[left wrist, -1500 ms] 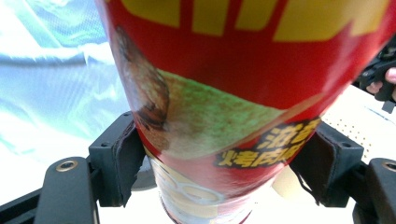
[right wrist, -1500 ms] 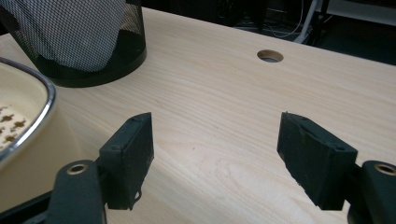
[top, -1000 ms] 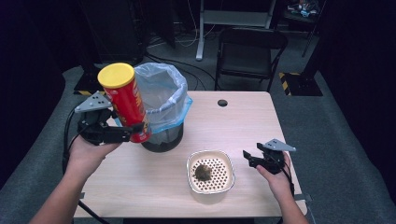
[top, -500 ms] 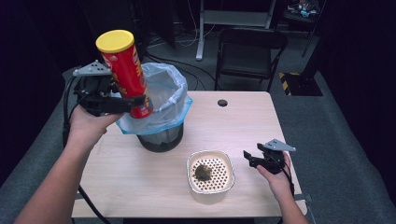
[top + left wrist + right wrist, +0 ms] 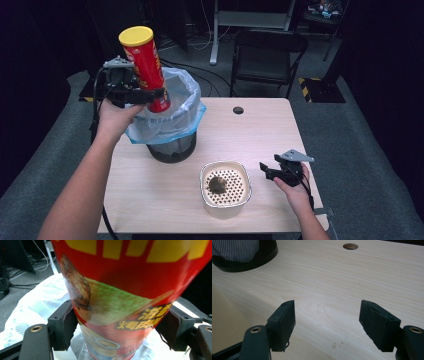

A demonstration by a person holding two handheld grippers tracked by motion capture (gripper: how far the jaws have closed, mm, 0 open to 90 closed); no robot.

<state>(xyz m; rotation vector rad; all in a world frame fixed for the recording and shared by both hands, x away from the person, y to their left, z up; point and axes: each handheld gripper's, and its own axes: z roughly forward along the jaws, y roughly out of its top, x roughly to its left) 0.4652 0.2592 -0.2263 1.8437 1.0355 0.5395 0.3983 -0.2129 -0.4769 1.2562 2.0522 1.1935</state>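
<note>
Fingers point(image 5: 63, 327) of the left gripper point(image 5: 150, 95) press against both sides of the red crisp can point(image 5: 146, 70) — the 2 black pads clamp its lower body, as the left gripper view shows with the printed label between them. In the high view the can stands nearly upright, tilted slightly, its yellow lid point(image 5: 135, 36) uppermost and its base raised above the near-left rim of the waste bin point(image 5: 172, 145). The bin is a black mesh basket lined with a pale blue bag point(image 5: 185, 107), whose edge folds over the rim. The person's left hand point(image 5: 114, 117) carries the gripper at the bin's left side, clear of the table point(image 5: 150, 190).

The right gripper point(image 5: 266, 171) sits low at the table's right side, held by the right hand point(image 5: 295, 187). Its jaws stand wide apart with nothing between them — the right gripper view shows bare wood grain in the gap, with the bin's base at upper left and a round cable hole point(image 5: 350, 246) at the far edge.

A cream square bowl point(image 5: 226, 185) with a perforated insert rests on the table between the right gripper and the bin, just beside the gripper. 1 dark clump point(image 5: 217, 184) lies on the insert.

A black folding chair point(image 5: 267, 55) stands beyond the table.
</note>
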